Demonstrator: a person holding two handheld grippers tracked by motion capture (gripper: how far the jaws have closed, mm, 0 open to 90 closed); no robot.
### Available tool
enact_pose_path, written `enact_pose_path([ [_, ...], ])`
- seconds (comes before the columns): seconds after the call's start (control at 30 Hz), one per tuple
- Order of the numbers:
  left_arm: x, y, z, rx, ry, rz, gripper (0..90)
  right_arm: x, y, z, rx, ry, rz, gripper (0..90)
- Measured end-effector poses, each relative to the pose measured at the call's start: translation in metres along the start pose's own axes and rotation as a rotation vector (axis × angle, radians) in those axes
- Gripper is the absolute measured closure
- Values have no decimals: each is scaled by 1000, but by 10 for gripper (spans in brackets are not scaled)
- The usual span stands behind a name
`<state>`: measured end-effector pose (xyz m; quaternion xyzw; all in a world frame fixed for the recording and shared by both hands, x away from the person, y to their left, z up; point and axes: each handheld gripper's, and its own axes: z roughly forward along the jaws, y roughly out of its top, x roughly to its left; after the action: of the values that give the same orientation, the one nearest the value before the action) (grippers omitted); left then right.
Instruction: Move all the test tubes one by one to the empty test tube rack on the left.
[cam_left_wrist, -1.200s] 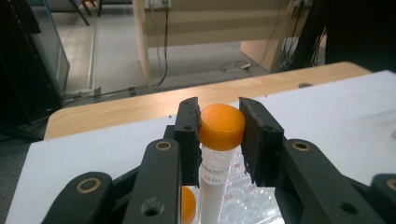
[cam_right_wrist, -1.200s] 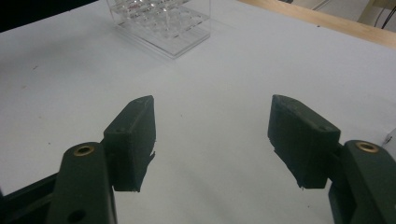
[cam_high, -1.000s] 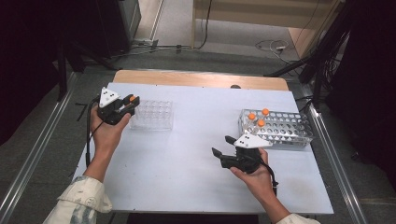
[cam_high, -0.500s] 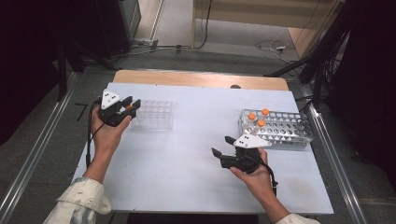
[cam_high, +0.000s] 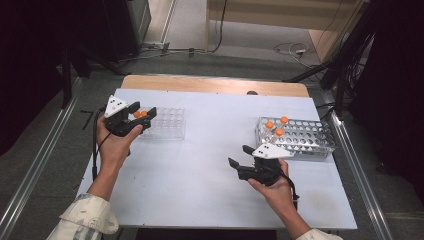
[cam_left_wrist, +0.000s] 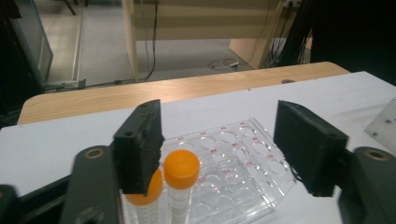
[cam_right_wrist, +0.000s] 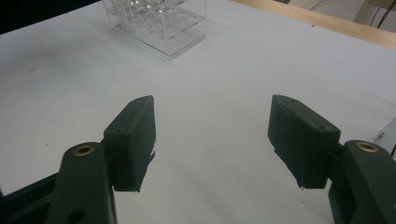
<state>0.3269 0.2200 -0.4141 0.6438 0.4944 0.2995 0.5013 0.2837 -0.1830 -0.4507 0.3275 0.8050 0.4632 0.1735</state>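
The left hand-held gripper (cam_high: 141, 112) sits near the left edge of the white surface (cam_high: 200, 165), its jaws spread apart over the left end of a clear plastic tube rack (cam_high: 165, 123). Two orange-capped tubes (cam_left_wrist: 180, 186) stand upright in that end of the rack, just beside the gripper's left jaw and not clamped; in the left gripper view one tube is partly hidden behind that jaw. The right hand-held gripper (cam_high: 241, 156) hovers toward the right part of the near edge, jaws wide apart over bare surface. Just behind it, near the right edge, stands a metal wire tube rack (cam_high: 300, 137) holding three orange-capped tubes (cam_high: 276, 125).
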Motion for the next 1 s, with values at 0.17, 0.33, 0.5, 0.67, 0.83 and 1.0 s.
enact_pose_path([
  [0.17,-10,-1,-4,8,-29,3,260,-3,0,-4,-6,-13,7,308],
  [0.33,-20,-3,-8,12,-54,13,239,-7,-1,-9,-15,-24,10,306],
  [0.5,-29,-4,-11,15,-72,20,225,-12,-2,-16,-21,-35,21,302],
  [0.67,-38,-7,-13,19,-96,27,202,-17,-3,-23,-34,-48,35,292],
  [0.83,-49,-9,-13,35,-123,45,189,-22,-5,-30,-35,-61,44,281],
  [1.0,-55,-15,-11,50,-136,57,189,-29,-8,-36,-41,-84,56,280],
])
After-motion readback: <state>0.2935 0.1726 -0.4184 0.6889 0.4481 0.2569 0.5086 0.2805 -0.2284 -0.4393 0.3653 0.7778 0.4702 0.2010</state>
